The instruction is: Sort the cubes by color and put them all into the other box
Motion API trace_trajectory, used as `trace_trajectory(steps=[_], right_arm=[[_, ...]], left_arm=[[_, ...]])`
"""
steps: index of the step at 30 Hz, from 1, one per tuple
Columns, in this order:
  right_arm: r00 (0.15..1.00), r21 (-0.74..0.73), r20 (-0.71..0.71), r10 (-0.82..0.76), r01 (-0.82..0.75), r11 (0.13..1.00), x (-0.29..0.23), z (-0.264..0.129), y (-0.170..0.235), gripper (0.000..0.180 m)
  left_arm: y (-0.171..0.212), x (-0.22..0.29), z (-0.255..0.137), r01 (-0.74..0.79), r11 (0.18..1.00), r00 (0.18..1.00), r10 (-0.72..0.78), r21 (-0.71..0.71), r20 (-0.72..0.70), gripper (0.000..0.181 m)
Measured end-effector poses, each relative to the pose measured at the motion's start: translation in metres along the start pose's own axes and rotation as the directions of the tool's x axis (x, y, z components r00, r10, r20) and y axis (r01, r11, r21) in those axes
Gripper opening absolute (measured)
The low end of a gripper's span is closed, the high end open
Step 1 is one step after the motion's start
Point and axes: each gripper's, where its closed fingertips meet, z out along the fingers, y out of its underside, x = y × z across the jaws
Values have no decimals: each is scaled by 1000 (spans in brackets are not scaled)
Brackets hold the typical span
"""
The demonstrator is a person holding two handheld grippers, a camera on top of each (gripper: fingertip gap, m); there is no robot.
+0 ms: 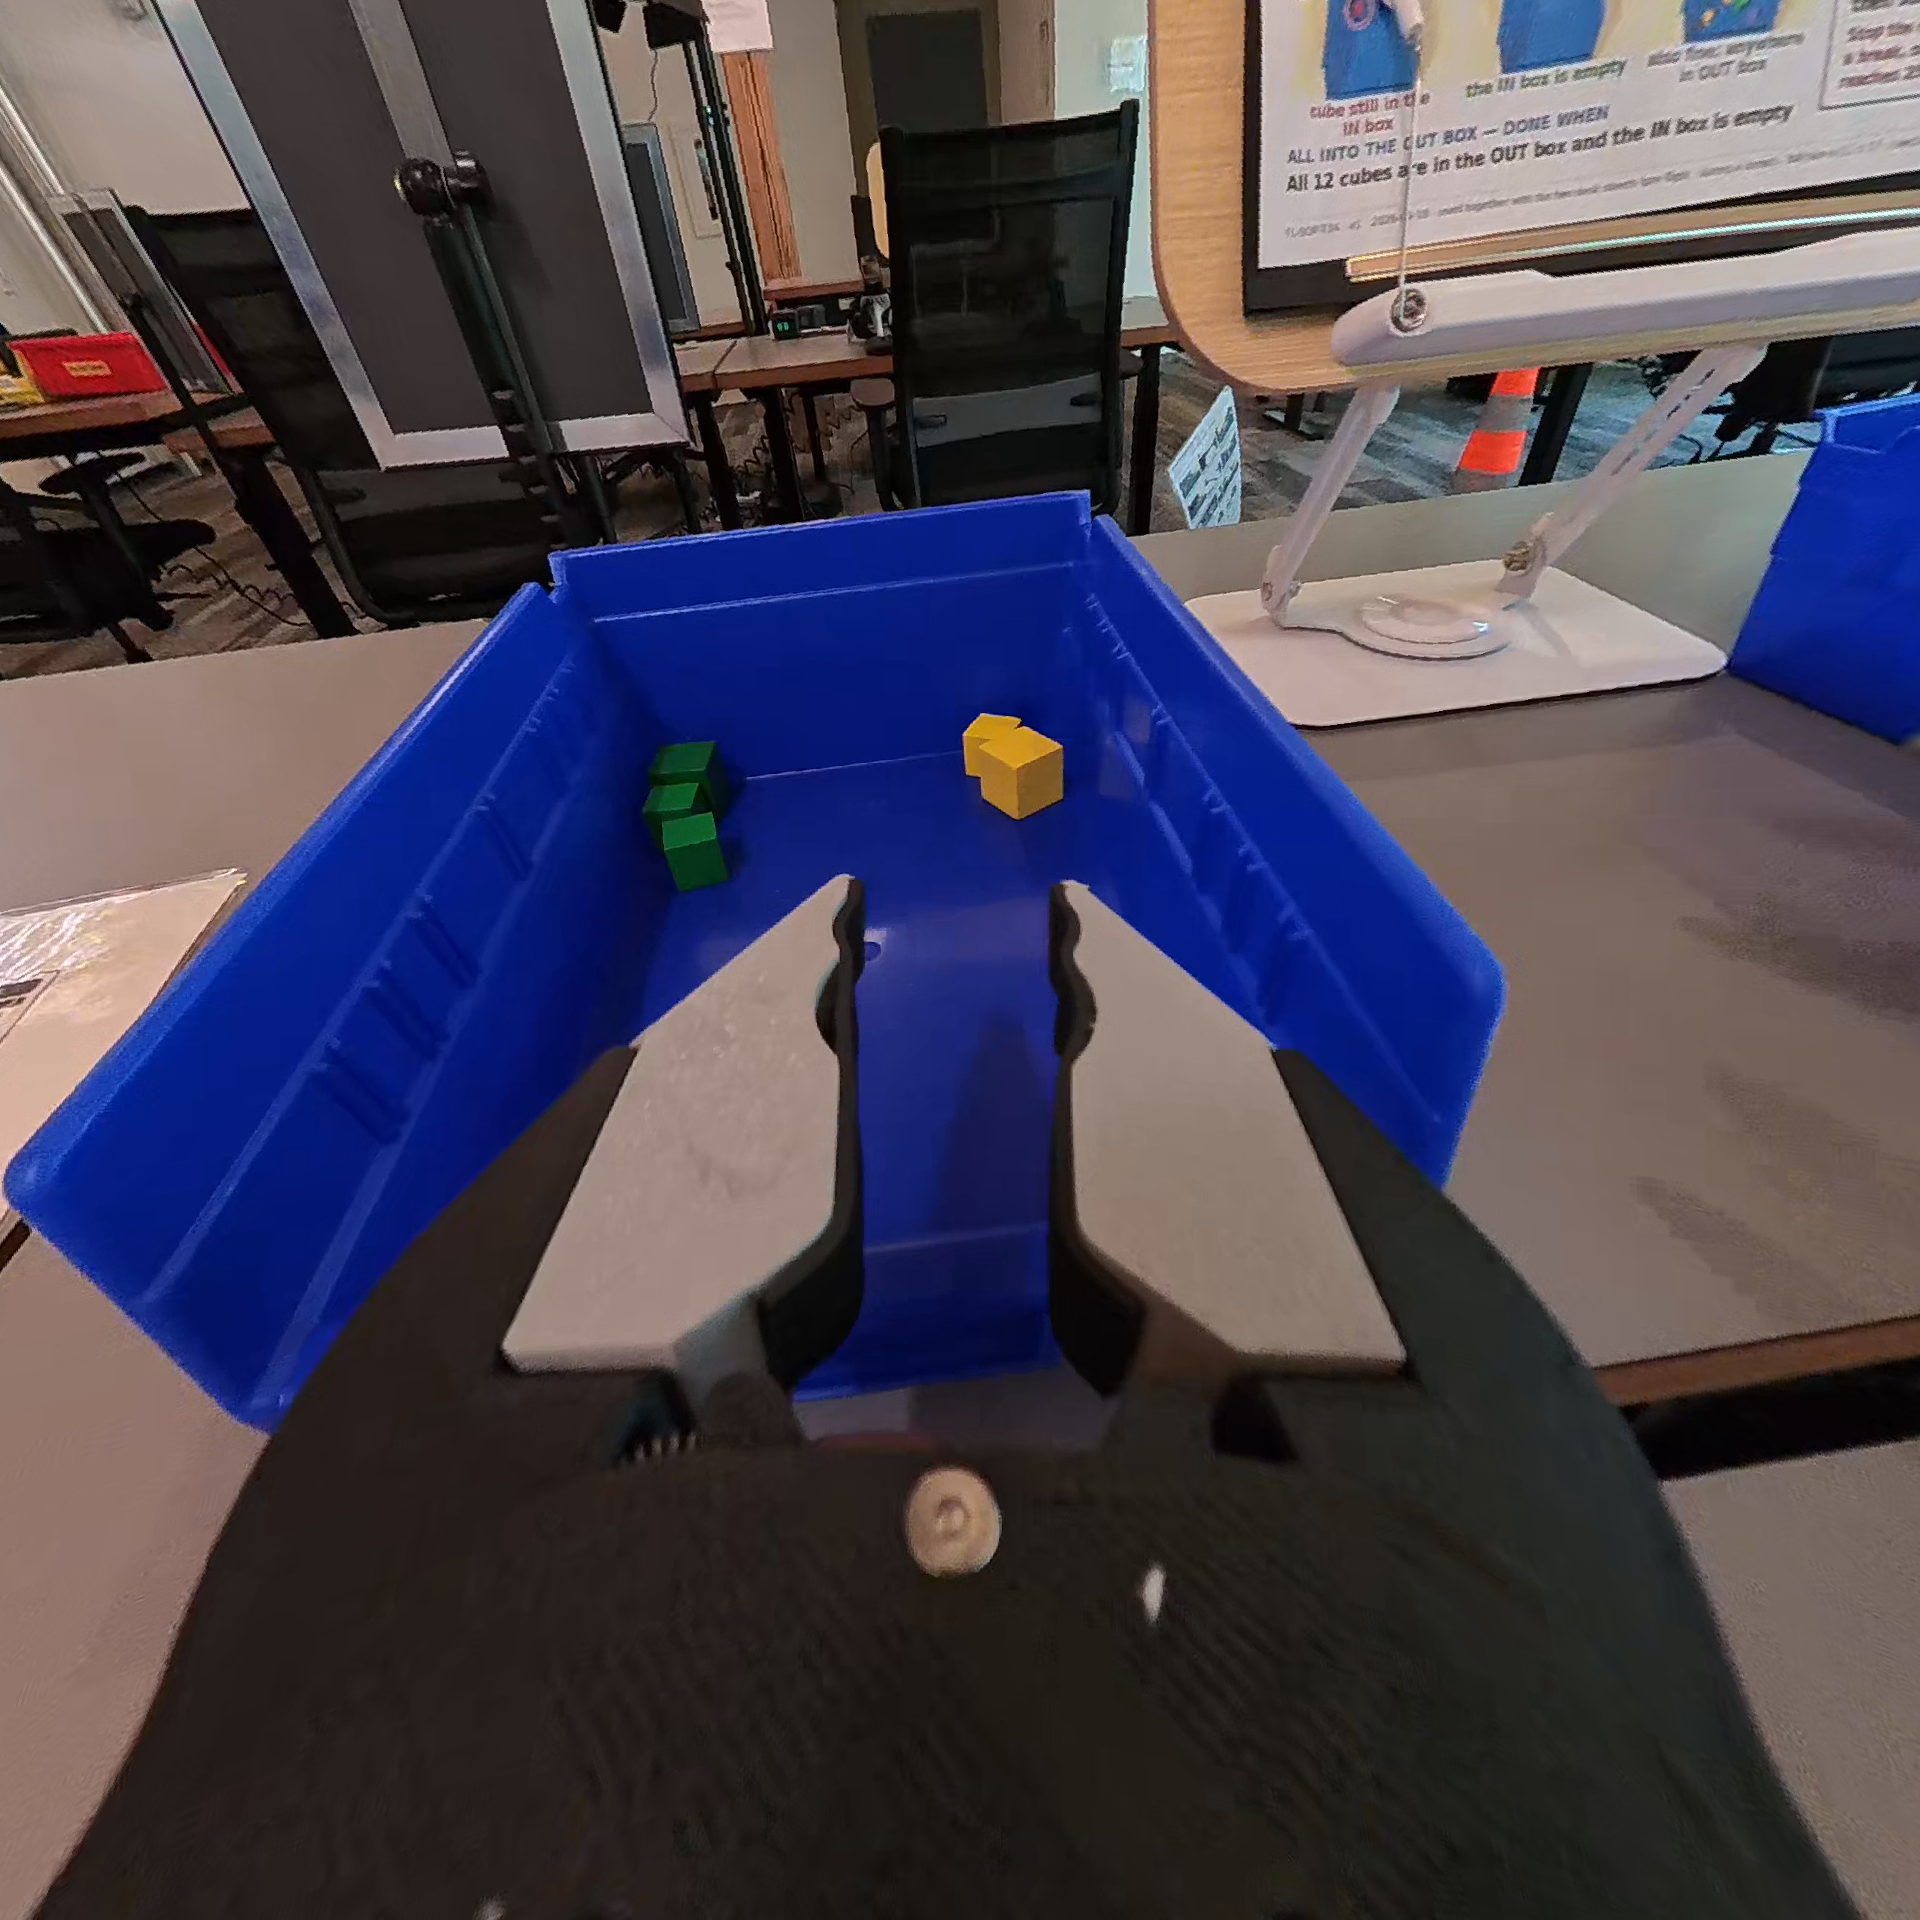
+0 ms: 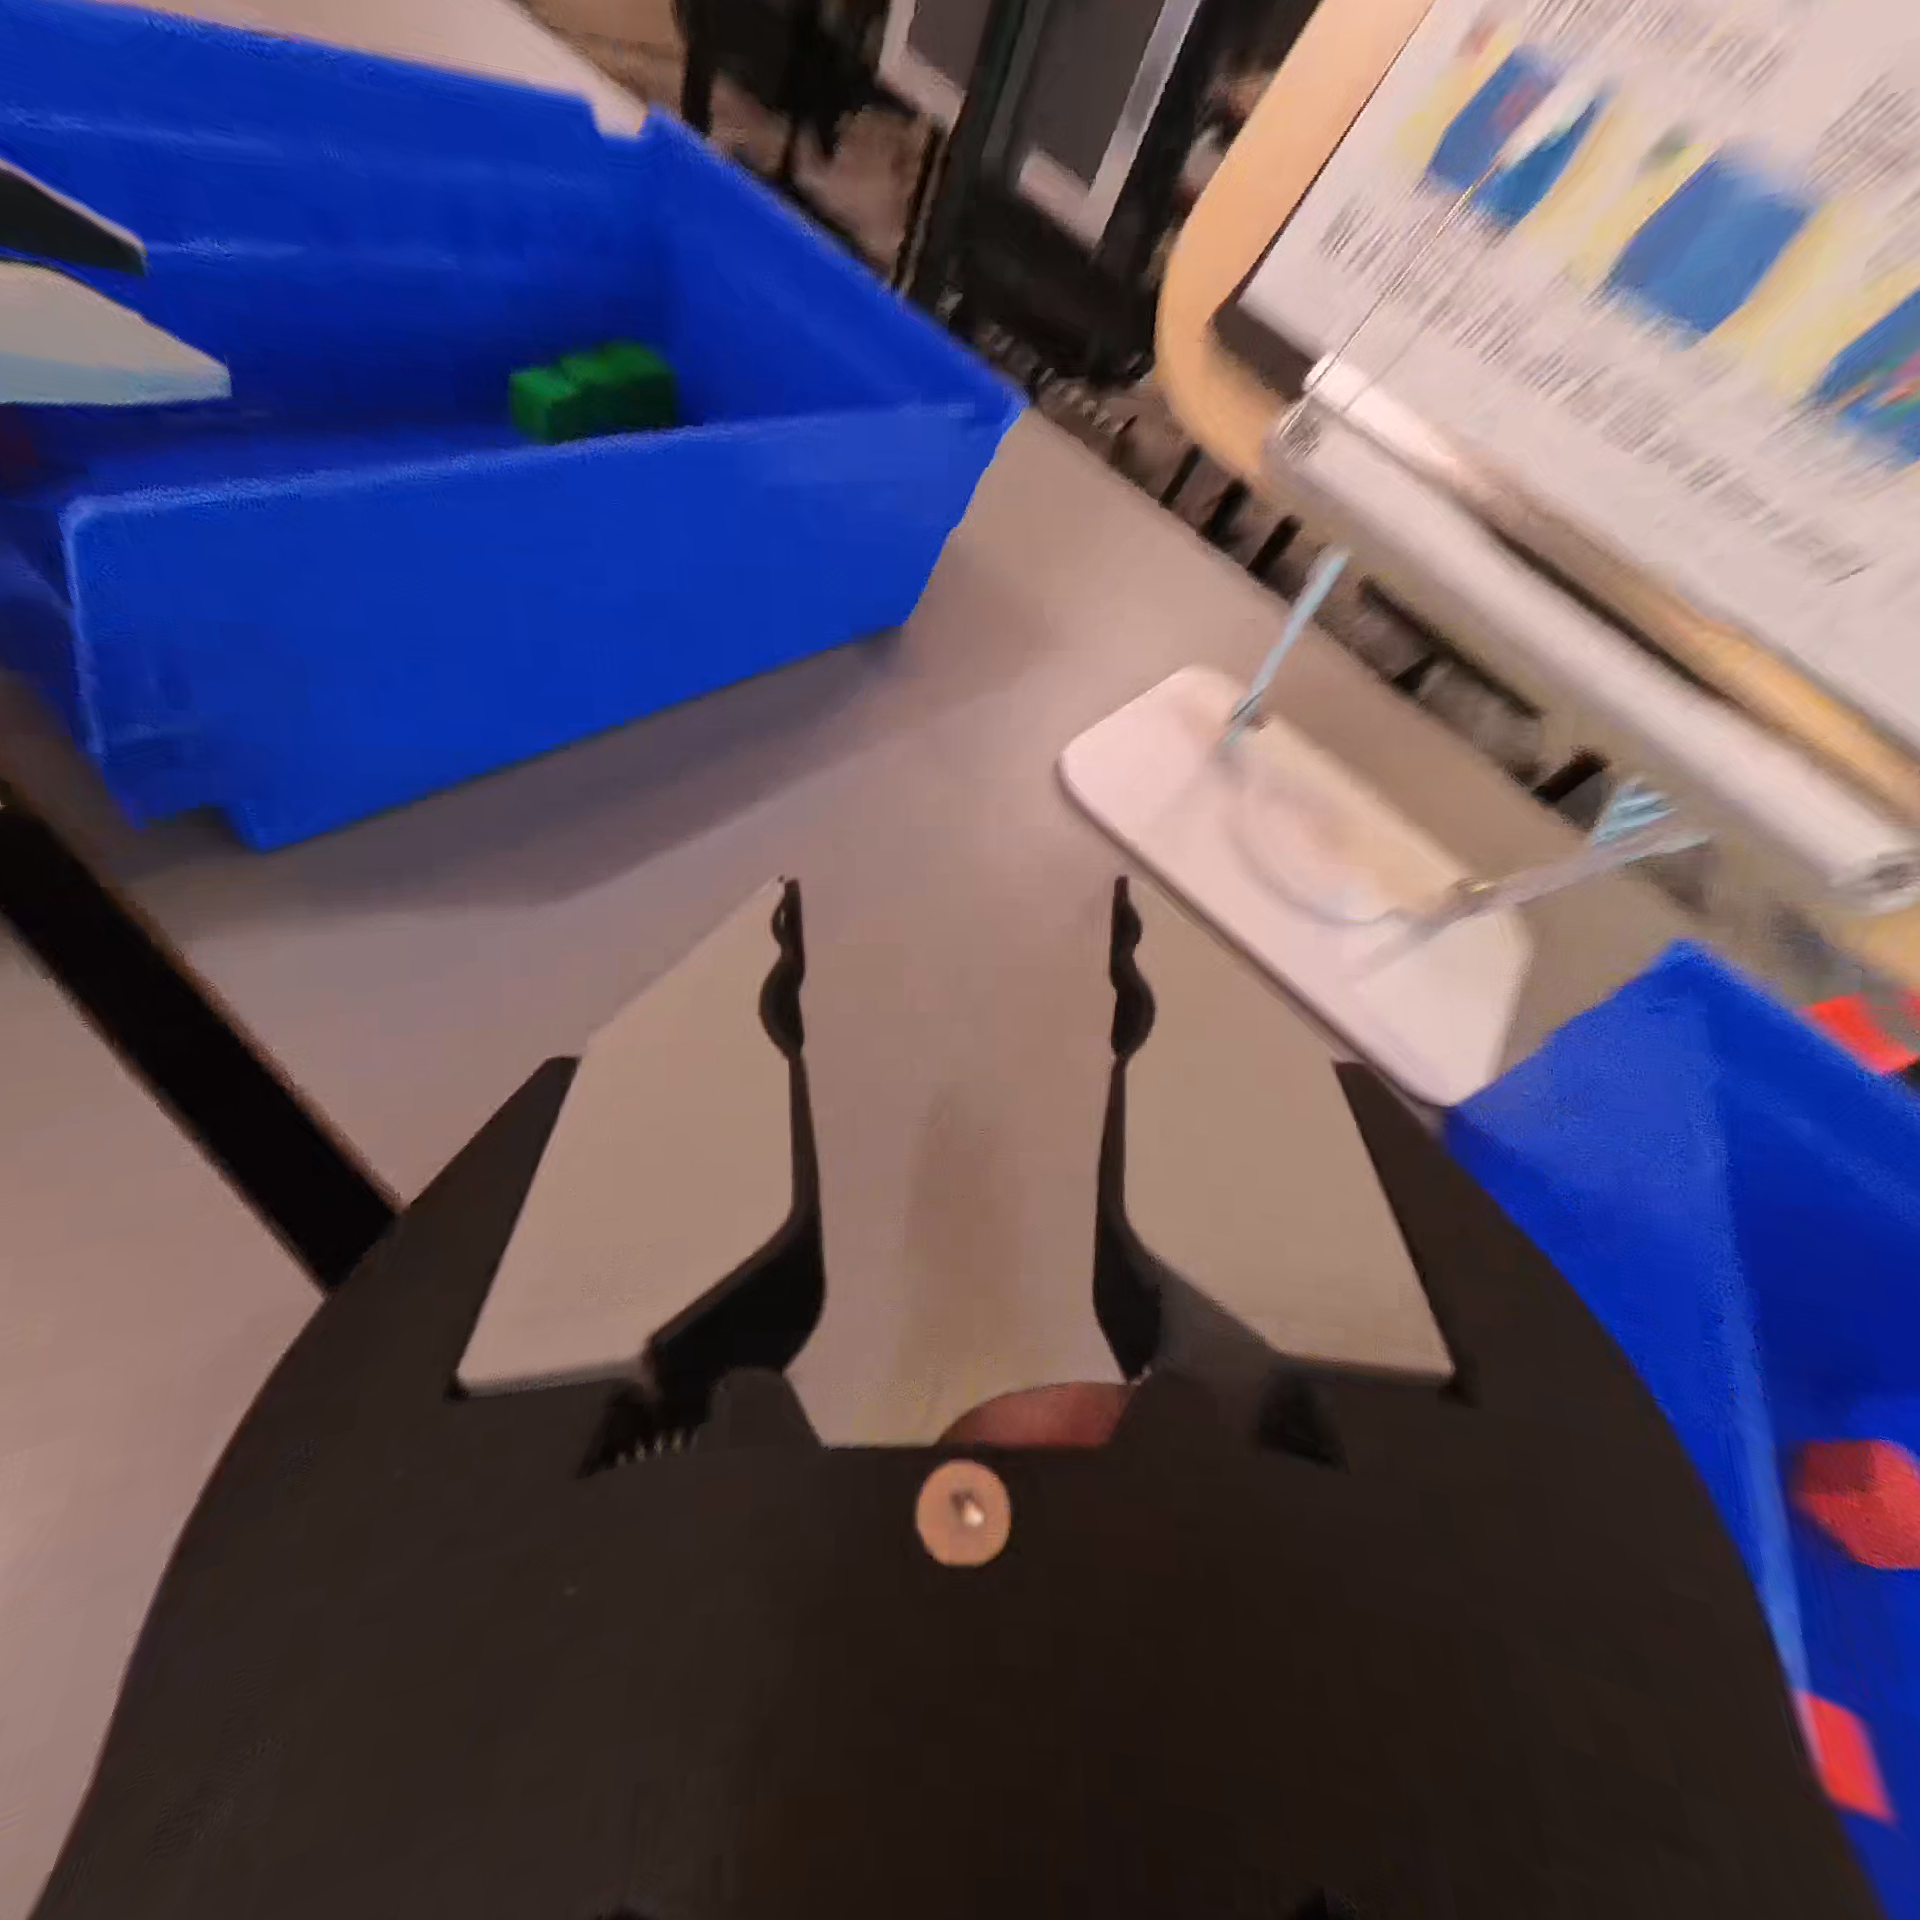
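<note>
Left gripper (image 1: 951, 914): wide, empty, over the box (image 1: 312, 997).
Right gripper (image 2: 951, 914): wide, empty.
Advice: group reds (image 2: 1860, 1496) away from greens (image 1: 686, 810).

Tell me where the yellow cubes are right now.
In the left wrist view, the yellow cubes sit in the blue box, near its far right corner, across from the green cubes by the left wall.

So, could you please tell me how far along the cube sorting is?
Done: green cubes and yellow cubes sit grouped apart in the left blue box. In hand: nothing; left gripper and right gripper are open. Left: red cubes remain in the right box.
</note>
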Motion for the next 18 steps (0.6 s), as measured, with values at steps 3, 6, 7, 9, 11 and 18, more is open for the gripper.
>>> trace_trajectory(steps=[3, 6, 7, 9, 11, 18], right_arm=[[992, 18, 103, 72, -75, 997, -5, 6, 6, 40], [972, 123, 202, 118, -145, 982, -5, -7, 1, 25], [959, 122, 247, 139, -173, 977, -8, -11, 2, 25], [921, 63, 336, 197, -231, 971, -15, -15, 11, 32], [872, -5, 397, 286, -310, 951, -20, -15, 16, 46], [792, -135, 469, 391, -373, 918, -33, -10, 28, 49]], left_arm=[[2, 0, 1, -3, 1000, 1000, 3, -10, 0, 35], [2, -1, 1, 0, 1000, 1000, 0, -16, 1, 37], [1, -2, 0, 3, 1000, 1000, -3, -11, 7, 37], [0, -5, 0, 15, 1000, 1000, -15, -8, 11, 39], [3, -7, 0, 27, 999, 999, -27, -20, 20, 42], [3, -7, -1, 27, 999, 999, -26, -19, 27, 44]])
